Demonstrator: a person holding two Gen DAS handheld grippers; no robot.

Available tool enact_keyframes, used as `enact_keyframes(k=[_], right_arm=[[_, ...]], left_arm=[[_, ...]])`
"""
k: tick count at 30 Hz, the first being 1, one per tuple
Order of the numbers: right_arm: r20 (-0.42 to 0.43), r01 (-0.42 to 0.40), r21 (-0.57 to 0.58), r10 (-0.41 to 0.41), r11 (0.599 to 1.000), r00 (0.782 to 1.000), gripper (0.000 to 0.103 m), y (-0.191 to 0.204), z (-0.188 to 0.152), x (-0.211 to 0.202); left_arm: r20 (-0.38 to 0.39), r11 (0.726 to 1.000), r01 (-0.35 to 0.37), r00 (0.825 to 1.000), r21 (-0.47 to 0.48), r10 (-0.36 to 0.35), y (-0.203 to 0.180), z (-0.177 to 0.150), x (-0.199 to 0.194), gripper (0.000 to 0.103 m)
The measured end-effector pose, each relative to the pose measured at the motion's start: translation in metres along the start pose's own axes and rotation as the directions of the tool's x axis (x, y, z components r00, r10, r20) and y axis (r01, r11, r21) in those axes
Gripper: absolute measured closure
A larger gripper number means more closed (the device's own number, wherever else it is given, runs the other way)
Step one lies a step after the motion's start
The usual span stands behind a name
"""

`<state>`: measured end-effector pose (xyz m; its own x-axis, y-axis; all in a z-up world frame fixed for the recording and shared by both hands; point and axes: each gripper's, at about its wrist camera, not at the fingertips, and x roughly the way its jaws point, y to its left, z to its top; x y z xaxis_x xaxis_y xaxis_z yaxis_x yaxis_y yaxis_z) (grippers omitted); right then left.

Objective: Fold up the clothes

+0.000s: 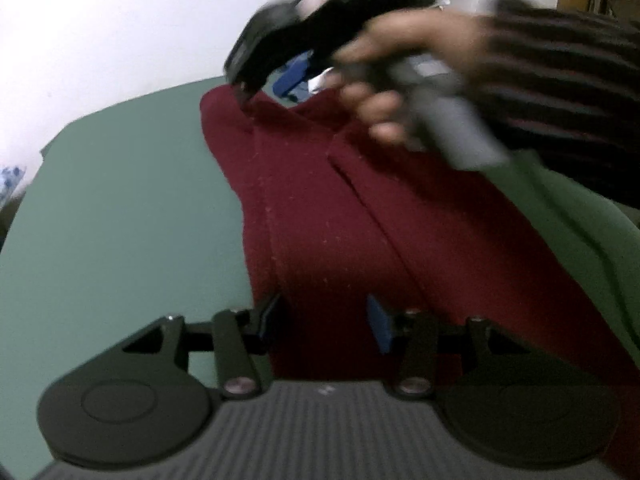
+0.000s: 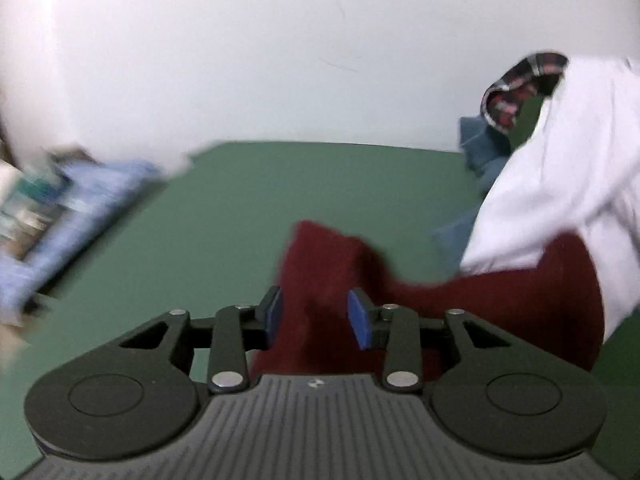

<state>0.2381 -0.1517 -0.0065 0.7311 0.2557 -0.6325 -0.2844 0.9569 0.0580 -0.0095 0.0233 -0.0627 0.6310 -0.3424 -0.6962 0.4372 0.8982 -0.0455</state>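
Two tongs over maroon garment (image 1: 328, 216), spread on green counter (image 1: 120, 200). Left tongs (image 1: 326, 322): parted, cloth between blue pads, not pinched. Right tongs (image 2: 314, 316): parted likewise, raised maroon fold between pads, contact not discernible. Right hand (image 1: 404, 76) at 1 o'clock, blurred. White cloth (image 2: 560, 168) at 3 o'clock, overlapping maroon edge.

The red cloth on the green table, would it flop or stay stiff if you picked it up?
Probably flop: the red cloth already lies in soft folds, and one end bunches up. It looks thick and fuzzy, so likely not slippery. It should not roll or break, only sag and drag across the green table.
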Motion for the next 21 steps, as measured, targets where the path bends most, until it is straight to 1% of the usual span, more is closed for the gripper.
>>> enact_keyframes(k=[1, 3, 4, 6, 8, 9, 10, 11, 12, 14, 15, 16, 17, 19, 20, 21], right_arm=[[-0.012, 0.025, 0.004, -0.025, 1.000, 1.000, 0.064, -0.002, 0.001, 0.013], [-0.040, -0.001, 0.042, 0.002, 0.999, 0.999, 0.099, -0.013, 0.001, 0.030], [-0.050, -0.004, 0.063, 0.007, 0.998, 0.999, 0.098, -0.020, 0.001, 0.035], [-0.054, 0.059, 0.094, -0.054, 0.994, 0.997, 0.098, -0.033, -0.001, 0.042], [-0.076, 0.057, 0.141, -0.047, 0.988, 0.996, 0.097, -0.047, -0.007, 0.050], [-0.068, 0.055, 0.128, -0.047, 0.990, 0.997, 0.097, -0.048, -0.011, 0.051], [-0.056, 0.065, 0.087, -0.060, 0.994, 0.997, 0.097, -0.043, -0.012, 0.049], [-0.049, 0.076, 0.063, -0.073, 0.995, 0.996, 0.095, -0.039, -0.013, 0.046], [-0.031, 0.075, 0.075, -0.073, 0.994, 0.997, 0.092, -0.038, -0.012, 0.038], [0.027, 0.058, 0.127, -0.062, 0.990, 0.998, 0.073, -0.039, -0.010, 0.016], [0.072, 0.052, 0.137, -0.062, 0.989, 0.995, 0.072, -0.036, -0.011, 0.002], [0.100, 0.045, 0.123, -0.058, 0.991, 0.993, 0.074, -0.032, -0.012, -0.008], [0.100, 0.024, 0.091, -0.033, 0.996, 0.994, 0.081, -0.026, -0.015, -0.014], [0.009, -0.053, 0.046, 0.053, 0.998, 0.999, 0.085, -0.014, -0.022, -0.010], [-0.026, -0.066, 0.030, 0.067, 0.997, 0.997, 0.087, -0.009, -0.024, -0.003], [-0.050, -0.062, 0.015, 0.062, 0.998, 0.997, 0.088, -0.004, -0.026, 0.005]], left_arm=[[0.000, 1.000, 0.005, 1.000, -0.005, -0.005, 0.001, -0.001, -0.001, 0.055], [0.000, 1.000, 0.015, 1.000, -0.020, -0.015, 0.005, -0.001, -0.001, 0.054], [0.003, 1.000, 0.014, 1.000, -0.023, -0.014, 0.005, -0.002, -0.002, 0.054], [0.015, 1.000, 0.008, 1.000, -0.019, -0.008, 0.004, -0.005, -0.003, 0.055], [0.031, 1.000, -0.002, 1.000, -0.010, 0.002, 0.001, -0.009, -0.004, 0.054], [0.035, 1.000, -0.007, 0.999, -0.007, 0.007, 0.000, -0.010, -0.004, 0.054], [0.039, 1.000, -0.011, 0.999, -0.003, 0.011, -0.001, -0.011, -0.004, 0.054], [0.040, 1.000, -0.010, 0.999, 0.001, 0.010, -0.001, -0.012, -0.004, 0.054], [0.043, 1.000, -0.007, 0.999, 0.002, 0.007, 0.000, -0.012, -0.004, 0.054], [0.048, 1.000, 0.001, 0.999, 0.000, -0.001, 0.004, -0.012, -0.003, 0.054], [0.049, 1.000, 0.003, 0.999, -0.003, -0.003, 0.004, -0.012, -0.003, 0.054], [0.049, 1.000, 0.005, 0.999, -0.005, -0.005, 0.005, -0.011, -0.003, 0.054], [0.049, 1.000, 0.006, 0.999, -0.008, -0.006, 0.005, -0.011, -0.004, 0.054], [0.050, 1.000, 0.004, 0.999, -0.009, -0.004, 0.004, -0.011, -0.002, 0.054], [0.051, 1.000, 0.003, 0.999, -0.007, -0.002, 0.004, -0.011, -0.002, 0.054], [0.052, 1.000, 0.001, 0.999, -0.006, -0.001, 0.004, -0.011, -0.002, 0.054]])
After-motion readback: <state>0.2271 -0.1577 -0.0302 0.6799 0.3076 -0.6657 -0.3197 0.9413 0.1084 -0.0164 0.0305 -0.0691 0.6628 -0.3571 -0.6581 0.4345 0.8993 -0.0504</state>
